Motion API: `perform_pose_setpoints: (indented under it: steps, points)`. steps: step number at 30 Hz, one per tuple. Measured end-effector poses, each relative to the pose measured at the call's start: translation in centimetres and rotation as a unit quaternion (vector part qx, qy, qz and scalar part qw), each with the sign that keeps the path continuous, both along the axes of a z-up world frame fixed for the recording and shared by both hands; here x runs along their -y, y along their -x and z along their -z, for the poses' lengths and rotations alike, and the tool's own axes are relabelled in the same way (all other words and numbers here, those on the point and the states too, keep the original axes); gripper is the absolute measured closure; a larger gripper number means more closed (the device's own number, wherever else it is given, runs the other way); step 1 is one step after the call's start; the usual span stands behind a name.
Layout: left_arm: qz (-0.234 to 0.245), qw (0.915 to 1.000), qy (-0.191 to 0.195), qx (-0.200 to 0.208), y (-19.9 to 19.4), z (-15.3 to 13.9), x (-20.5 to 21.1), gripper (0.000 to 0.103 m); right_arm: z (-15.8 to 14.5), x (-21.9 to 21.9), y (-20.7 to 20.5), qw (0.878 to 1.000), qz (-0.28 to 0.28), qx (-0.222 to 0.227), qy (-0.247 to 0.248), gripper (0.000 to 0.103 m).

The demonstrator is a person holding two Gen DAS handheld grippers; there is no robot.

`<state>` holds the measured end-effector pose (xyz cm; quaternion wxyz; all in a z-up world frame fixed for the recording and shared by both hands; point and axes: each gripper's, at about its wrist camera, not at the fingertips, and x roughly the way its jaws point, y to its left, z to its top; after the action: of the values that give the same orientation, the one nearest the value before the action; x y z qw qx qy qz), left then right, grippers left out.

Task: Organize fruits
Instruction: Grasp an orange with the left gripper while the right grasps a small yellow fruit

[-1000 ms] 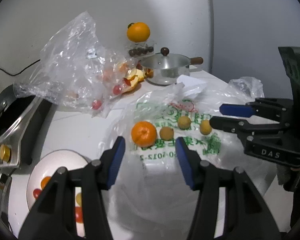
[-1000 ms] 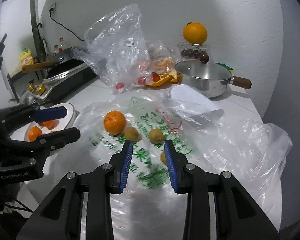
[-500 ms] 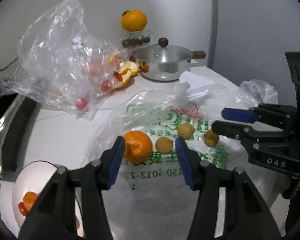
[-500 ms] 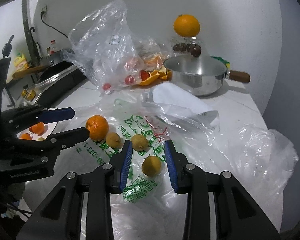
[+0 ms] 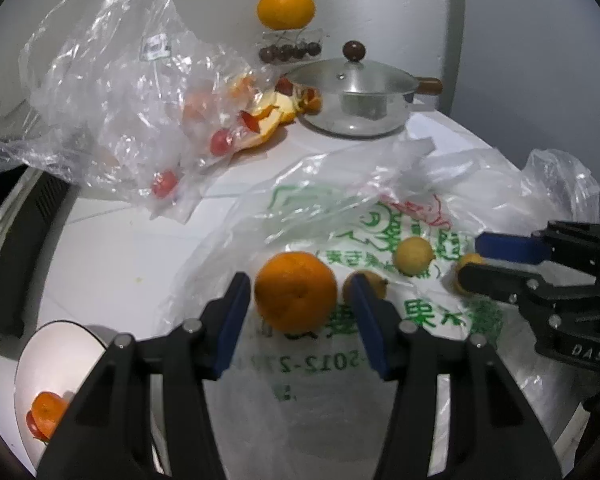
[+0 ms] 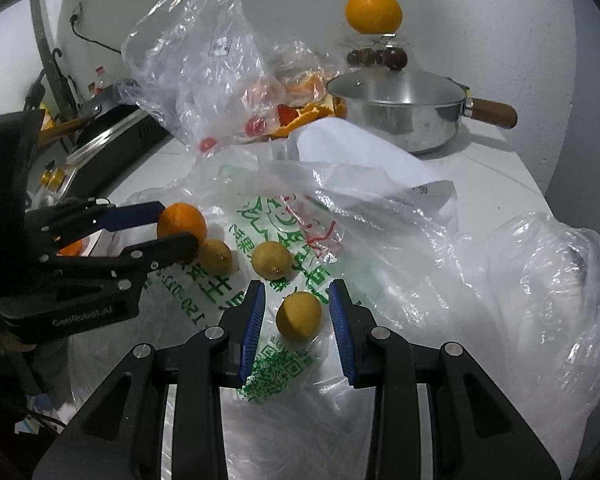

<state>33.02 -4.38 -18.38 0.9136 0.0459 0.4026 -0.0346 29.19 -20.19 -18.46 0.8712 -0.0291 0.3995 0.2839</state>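
White counter, printed bag (image 5: 380, 360) spread flat. Left gripper (image 5: 296, 300) part-open around orange (image 5: 295, 297), no squeeze yet. Right gripper (image 6: 296, 316) narrow, straddling lemon (image 6: 299, 314), untouched. Round, firm, rolls on slick plastic; grip at 3 and 9 o'clock.

A plain white wall (image 6: 440, 8) rises behind a white countertop (image 5: 112, 248), meeting a greyer wall (image 5: 540, 40) at a corner on the right. 1 black cable (image 6: 96, 42) runs down from a wall socket (image 6: 77, 14). At the left edge sits what may be a stove (image 6: 112, 140), dim and partly hidden. Lighting is cool and even.
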Motion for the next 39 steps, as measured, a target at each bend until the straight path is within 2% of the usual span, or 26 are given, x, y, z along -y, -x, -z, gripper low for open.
perform_pose_setpoints:
  steps: [14, 16, 23, 29, 39]
  points:
    - [0.004, 0.9999, 0.005, -0.015, -0.8, 0.8, -0.6, 0.05, 0.7, -1.0, -0.3, 0.999, 0.001, -0.016, 0.039, 0.068]
    - [0.007, 0.9998, 0.007, -0.014, -0.8, 0.9, -0.6, 0.056, 0.7, -1.2, -0.3, 0.999, 0.0, -0.016, 0.046, 0.07]
    - [0.017, 0.9997, 0.016, -0.01, -0.2, 0.9, -0.8, 0.057, 0.9, -1.5, -0.2, 0.998, 0.003, -0.011, 0.06, 0.076]
    - [0.02, 0.9995, 0.026, 0.002, 1.0, -0.3, -1.0, 0.057, 0.5, -1.8, 0.3, 0.998, 0.002, 0.001, 0.063, 0.076]
    - [0.026, 0.9986, 0.034, 0.032, 4.1, -2.8, -1.5, 0.057, -1.9, -2.6, 2.3, 0.998, 0.004, 0.03, 0.062, 0.076]
